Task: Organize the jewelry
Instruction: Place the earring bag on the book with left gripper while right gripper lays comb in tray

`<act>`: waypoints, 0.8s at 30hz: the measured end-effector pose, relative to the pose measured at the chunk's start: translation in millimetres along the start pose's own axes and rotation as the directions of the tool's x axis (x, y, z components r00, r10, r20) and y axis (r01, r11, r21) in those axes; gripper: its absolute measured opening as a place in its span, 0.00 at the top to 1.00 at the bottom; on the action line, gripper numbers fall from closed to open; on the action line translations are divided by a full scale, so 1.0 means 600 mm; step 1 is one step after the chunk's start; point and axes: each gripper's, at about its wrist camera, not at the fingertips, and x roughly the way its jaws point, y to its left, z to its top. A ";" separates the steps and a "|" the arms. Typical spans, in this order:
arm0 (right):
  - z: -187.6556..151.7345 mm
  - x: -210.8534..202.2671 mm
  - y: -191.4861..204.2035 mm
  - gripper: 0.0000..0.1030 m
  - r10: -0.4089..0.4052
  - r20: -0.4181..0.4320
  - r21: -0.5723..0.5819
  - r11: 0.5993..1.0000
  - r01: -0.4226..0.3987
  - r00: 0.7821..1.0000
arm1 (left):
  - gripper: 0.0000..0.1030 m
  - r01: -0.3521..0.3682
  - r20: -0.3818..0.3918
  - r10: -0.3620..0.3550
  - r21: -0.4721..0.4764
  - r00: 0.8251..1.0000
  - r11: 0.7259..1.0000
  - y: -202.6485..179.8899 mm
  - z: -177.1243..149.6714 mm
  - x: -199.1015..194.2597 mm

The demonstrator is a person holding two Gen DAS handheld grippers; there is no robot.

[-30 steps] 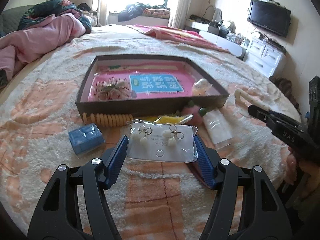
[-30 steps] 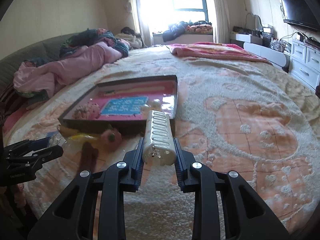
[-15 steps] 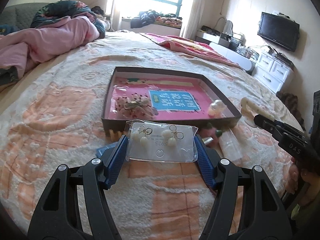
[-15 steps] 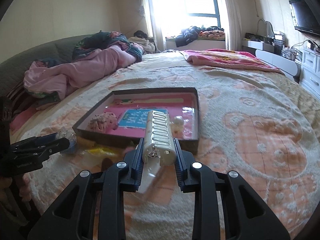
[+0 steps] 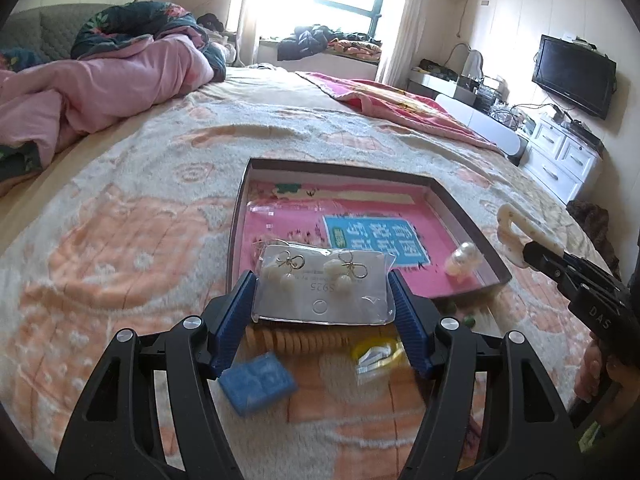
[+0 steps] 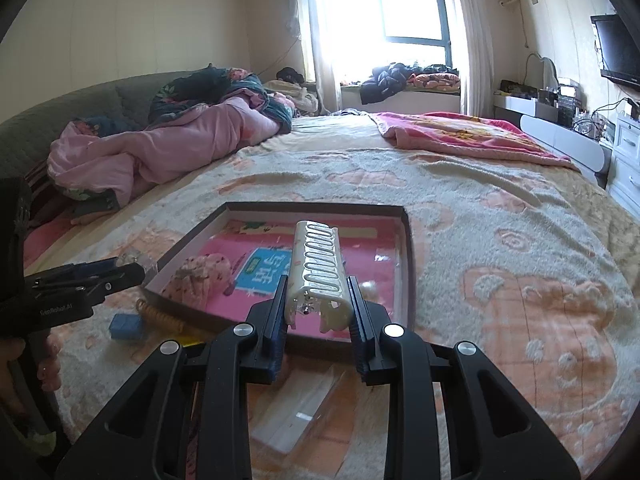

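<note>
Bedroom, blanket-covered bed | left gripper clamps earring packet above tray near edge | right gripper pinches white hair clip over tray | advice: carry both past the rim, lower flat, then release.

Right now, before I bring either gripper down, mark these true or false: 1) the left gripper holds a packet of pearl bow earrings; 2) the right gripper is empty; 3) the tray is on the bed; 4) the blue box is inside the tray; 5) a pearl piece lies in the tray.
1. True: the left gripper is shut on the earring packet.
2. False: the right gripper is shut on a white hair clip.
3. True: the tray sits on the bed blanket.
4. False: the blue box lies on the blanket outside the tray's near wall.
5. True: a pearl piece lies in its right near corner.
</note>
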 end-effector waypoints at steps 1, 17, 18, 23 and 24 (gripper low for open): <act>0.003 0.003 -0.004 0.75 -0.001 -0.002 0.001 1.000 0.001 1.000 | 0.45 0.000 0.001 0.000 0.003 1.000 1.000 -0.001 0.004 0.003; 0.024 0.058 -0.058 0.75 -0.064 -0.027 0.018 0.998 0.064 0.998 | 0.44 0.038 -0.023 -0.036 0.100 0.999 0.994 -0.056 0.037 0.084; 0.026 0.062 -0.061 0.75 -0.065 -0.030 0.019 0.998 0.065 0.997 | 0.44 0.040 -0.026 -0.037 0.110 0.999 0.993 -0.061 0.036 0.089; 0.031 0.084 -0.069 0.75 -0.074 -0.043 0.009 0.997 0.074 0.996 | 0.44 0.049 -0.062 -0.041 0.138 0.997 0.989 -0.074 0.034 0.118; 0.033 0.087 -0.070 0.75 -0.075 -0.044 0.008 0.997 0.075 0.996 | 0.44 0.053 -0.070 -0.043 0.142 0.997 0.988 -0.076 0.033 0.124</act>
